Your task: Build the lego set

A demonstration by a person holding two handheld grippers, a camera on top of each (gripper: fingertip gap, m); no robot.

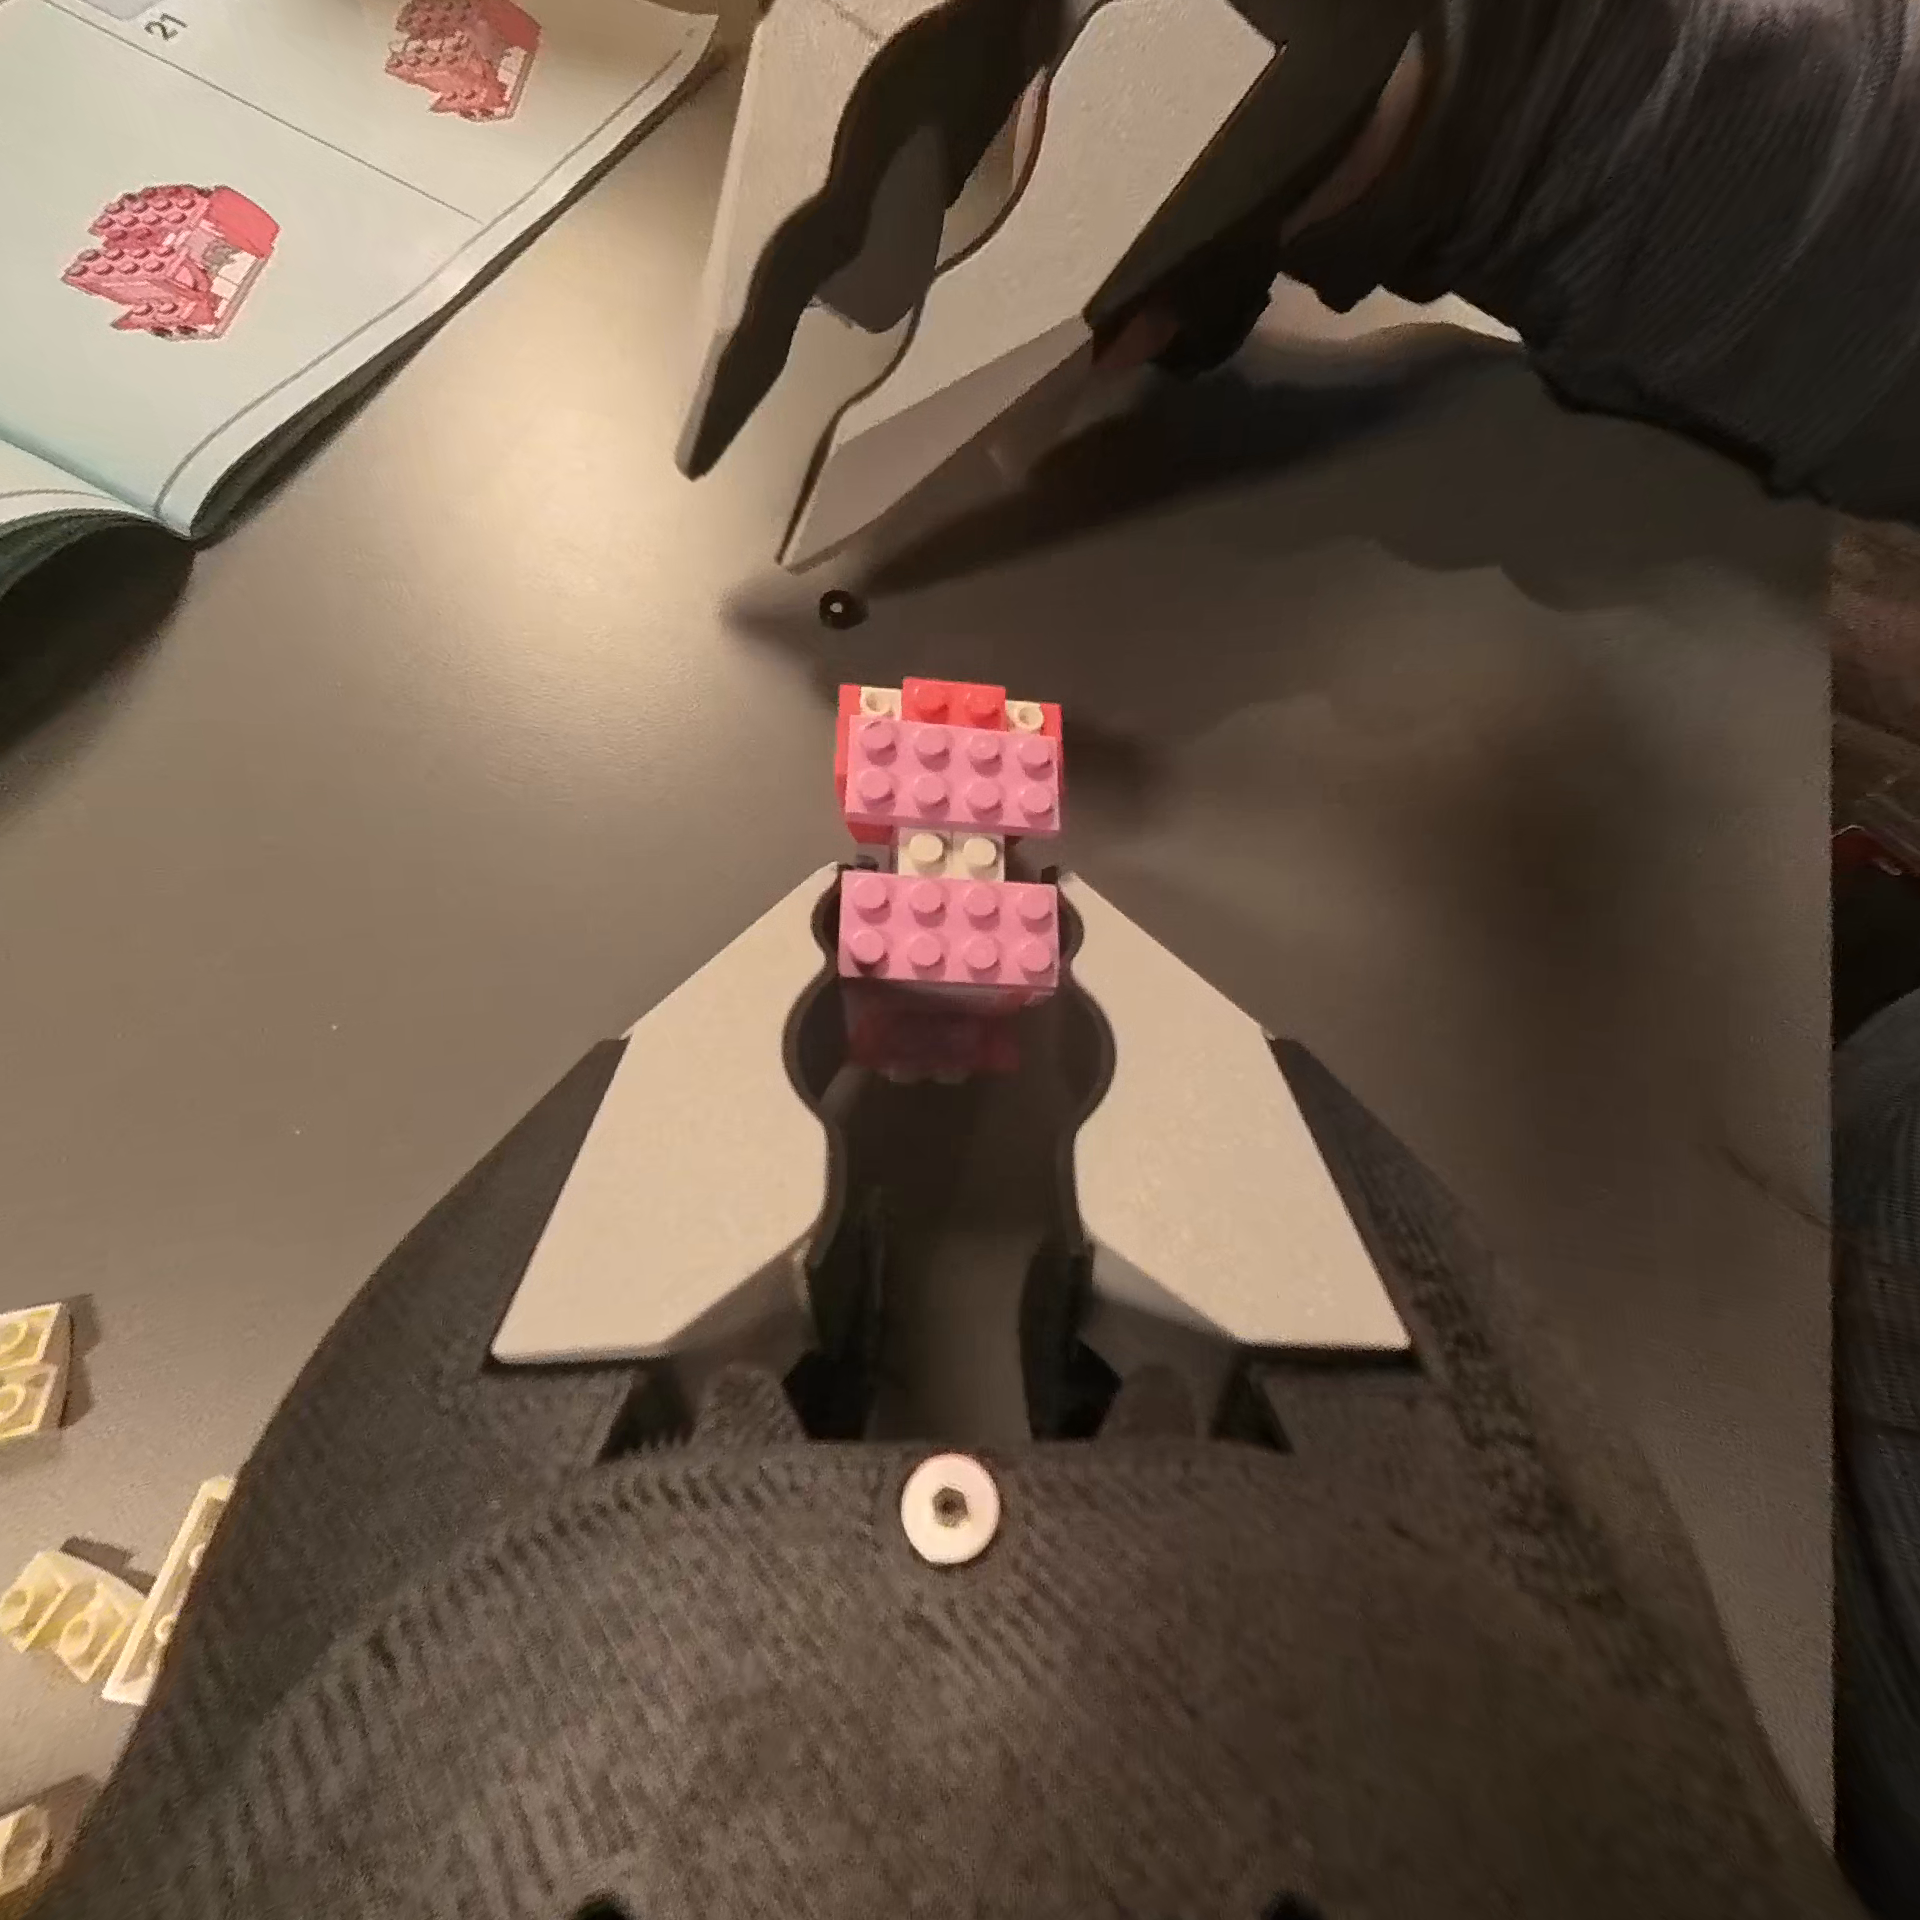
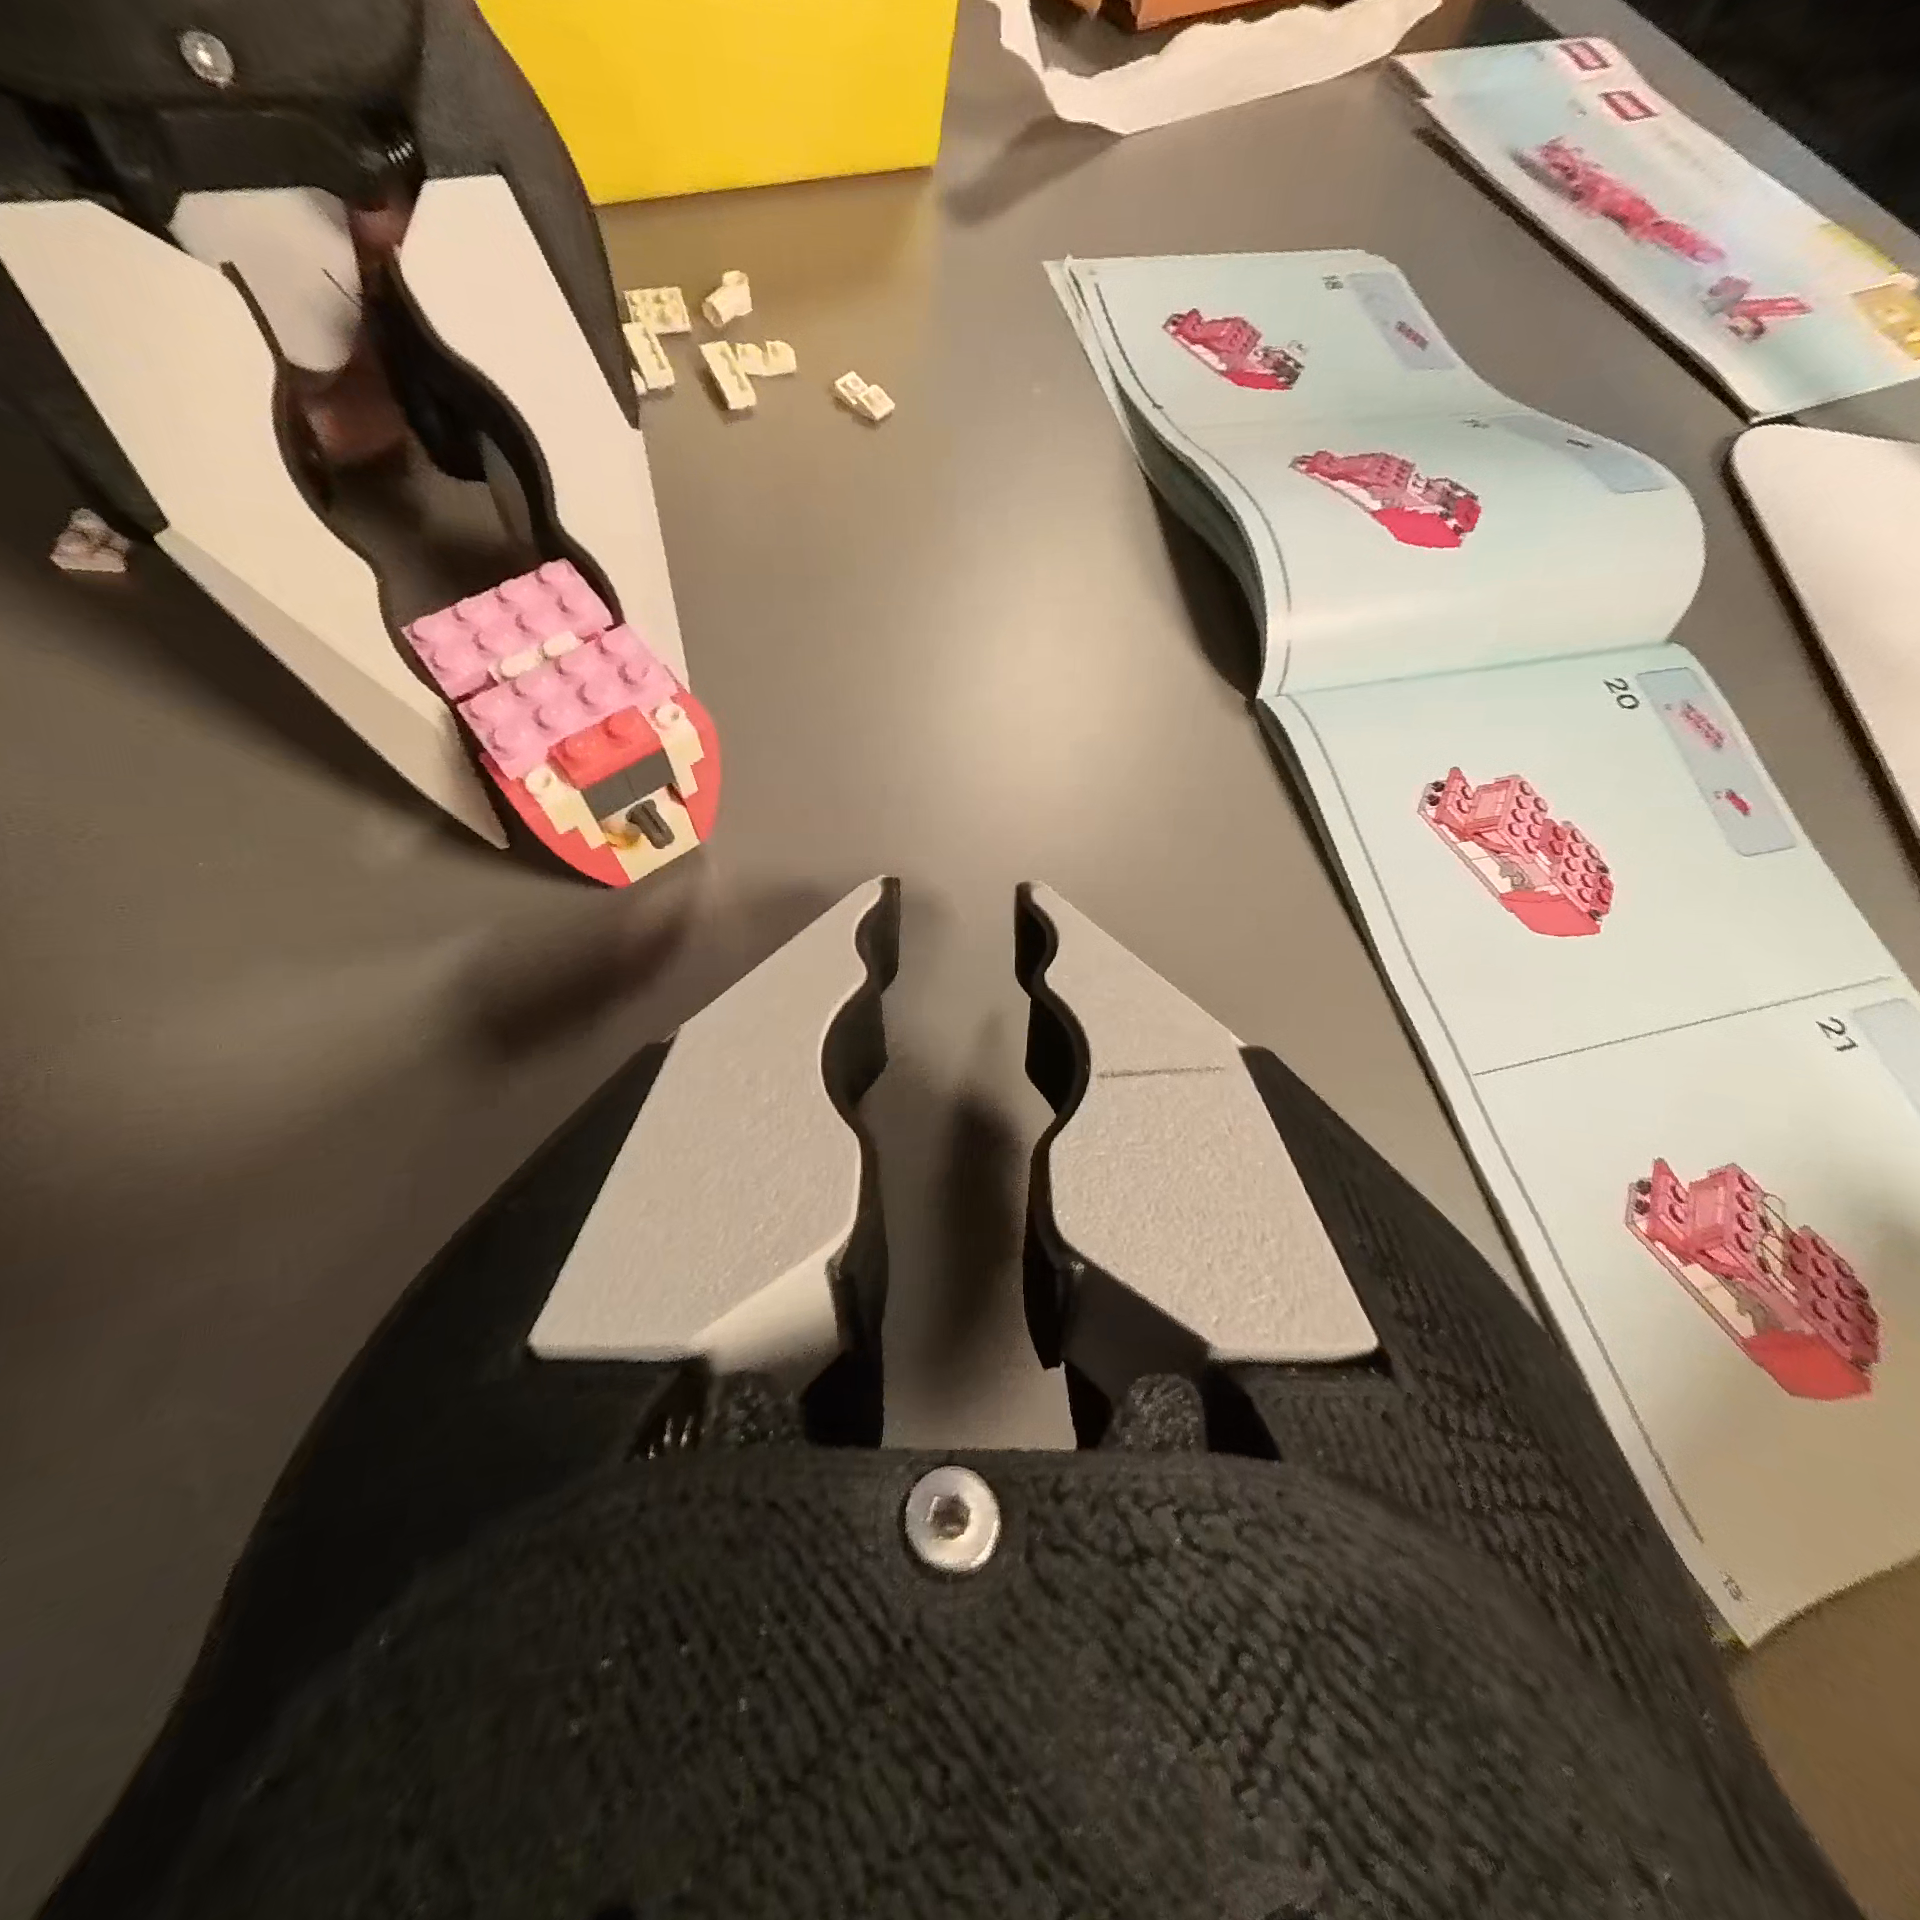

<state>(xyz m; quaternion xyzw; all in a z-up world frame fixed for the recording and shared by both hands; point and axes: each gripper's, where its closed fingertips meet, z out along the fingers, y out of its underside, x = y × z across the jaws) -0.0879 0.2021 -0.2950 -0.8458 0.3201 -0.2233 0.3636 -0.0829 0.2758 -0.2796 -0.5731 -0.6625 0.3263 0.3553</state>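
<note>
Dark grey counter [image 2: 935, 623]: my left hand-held gripper [image 1: 951, 883] pinches a pink-and-red toy-brick boat model [image 1: 951, 831], bow outward; my right hand-held gripper [image 2: 956, 904] spread, empty, beside an open pale-blue instruction booklet [image 2: 1507, 727].

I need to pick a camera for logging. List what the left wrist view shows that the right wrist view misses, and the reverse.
Left wrist view only: a tiny black round stud on the table, beside the right gripper.
Right wrist view only: a yellow box, crumpled white paper, the model's red rounded nose.
Both: the left gripper clamping the pink-and-red brick model, the open instruction booklet, loose cream bricks.
</note>
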